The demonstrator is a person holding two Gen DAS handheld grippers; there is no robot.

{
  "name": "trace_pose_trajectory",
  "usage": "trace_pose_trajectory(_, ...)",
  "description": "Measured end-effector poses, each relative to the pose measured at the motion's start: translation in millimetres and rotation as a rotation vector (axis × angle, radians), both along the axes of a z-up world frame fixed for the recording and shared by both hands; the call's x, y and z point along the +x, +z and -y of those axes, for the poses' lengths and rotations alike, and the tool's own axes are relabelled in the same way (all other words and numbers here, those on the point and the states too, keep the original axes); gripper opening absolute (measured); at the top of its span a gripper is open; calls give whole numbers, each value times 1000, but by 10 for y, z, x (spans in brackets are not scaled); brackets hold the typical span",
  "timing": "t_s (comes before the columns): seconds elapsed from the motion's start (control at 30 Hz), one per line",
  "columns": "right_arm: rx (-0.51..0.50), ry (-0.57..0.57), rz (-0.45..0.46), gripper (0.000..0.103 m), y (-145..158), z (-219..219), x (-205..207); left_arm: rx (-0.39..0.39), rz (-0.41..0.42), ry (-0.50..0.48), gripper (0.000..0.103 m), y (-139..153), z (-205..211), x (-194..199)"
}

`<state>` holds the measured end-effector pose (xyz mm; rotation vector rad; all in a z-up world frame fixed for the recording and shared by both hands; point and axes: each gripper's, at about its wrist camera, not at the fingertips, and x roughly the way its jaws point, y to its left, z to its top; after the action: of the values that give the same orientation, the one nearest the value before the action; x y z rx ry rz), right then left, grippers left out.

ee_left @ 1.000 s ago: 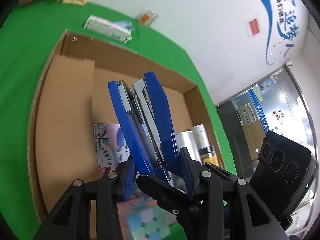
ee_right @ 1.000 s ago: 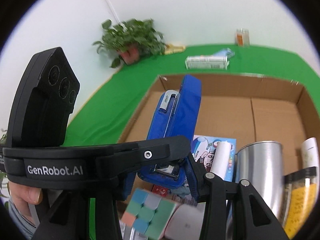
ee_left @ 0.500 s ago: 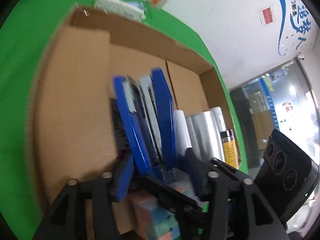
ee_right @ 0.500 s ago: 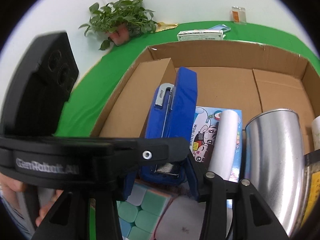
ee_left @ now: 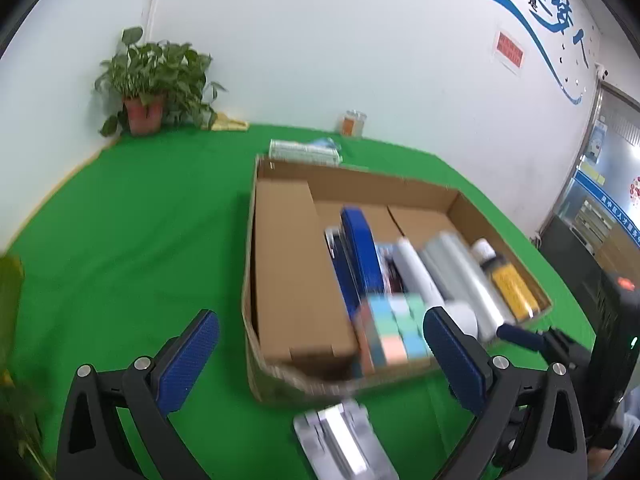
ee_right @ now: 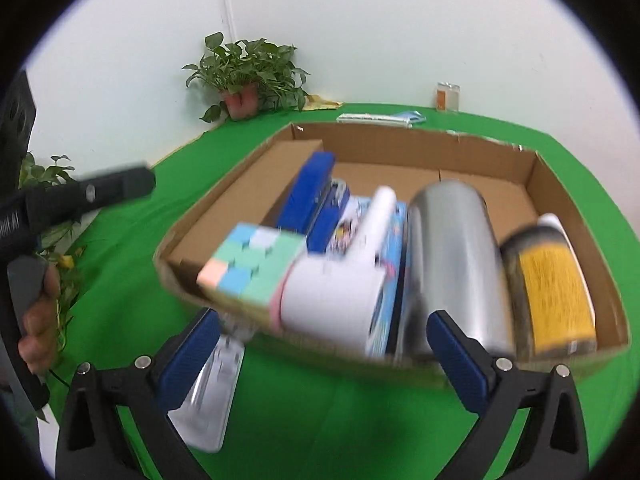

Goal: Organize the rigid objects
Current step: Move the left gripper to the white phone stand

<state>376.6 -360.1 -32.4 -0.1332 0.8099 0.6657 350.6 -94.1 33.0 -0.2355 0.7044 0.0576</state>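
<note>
1. Rigid objects fill the right half of a shallow cardboard box on a green table: a blue stapler stands on edge beside a pastel puzzle cube, a white roll, a picture box, a steel tumbler and a yellow-filled jar.

2. Both tools hang outside the box's near wall. The left gripper has its blue pads spread wide with nothing between them; the right gripper is likewise spread and empty.

3. One item is not yet packed, by the look of it: a silvery metal piece lies on the cloth just in front of the box, low between the left gripper's fingers. Motion blur leaves its exact nature unclear. The right wrist view shows it at lower left, close to that gripper's left pad.

4. Judged from this layout, the stapler's placement is done and the step in hand is the move to the next stray object.

5. That pick calls for a drop toward the cloth, pads either side of the flat metal piece, and a firm close, since smooth metal may slip.

6. Free floor lies along the box's left side, the likeliest spot for it.
</note>
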Motion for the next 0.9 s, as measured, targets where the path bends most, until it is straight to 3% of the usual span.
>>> trace_pose_trajectory(0.17, 8, 29, 19, 103, 51, 68, -166, -42, -46, 10, 103, -280, 140, -324)
trace_pose_trajectory(0.4, 28, 35, 15, 103, 66, 264, -274, -24, -82, 18, 102, -375, 413, -601)
trace_pose_trajectory(0.6, 4, 151, -36, 103, -94, 309, -414, -125, -195, 15, 102, -708, 401, -603)
trace_pose_trajectory(0.7, 9, 240, -94, 103, -225, 284, -508, -221, -256, 1, 88, -929, 401, -589)
trace_pose_trajectory(0.77, 2, 261, -113, 103, -290, 282, -558, -283, -305, -24, 64, -1072, 450, -563)
trace_pose_trajectory(0.9, 1, 268, -137, 103, -347, 336, -627, -266, -297, -28, 55, -1097, 602, -586)
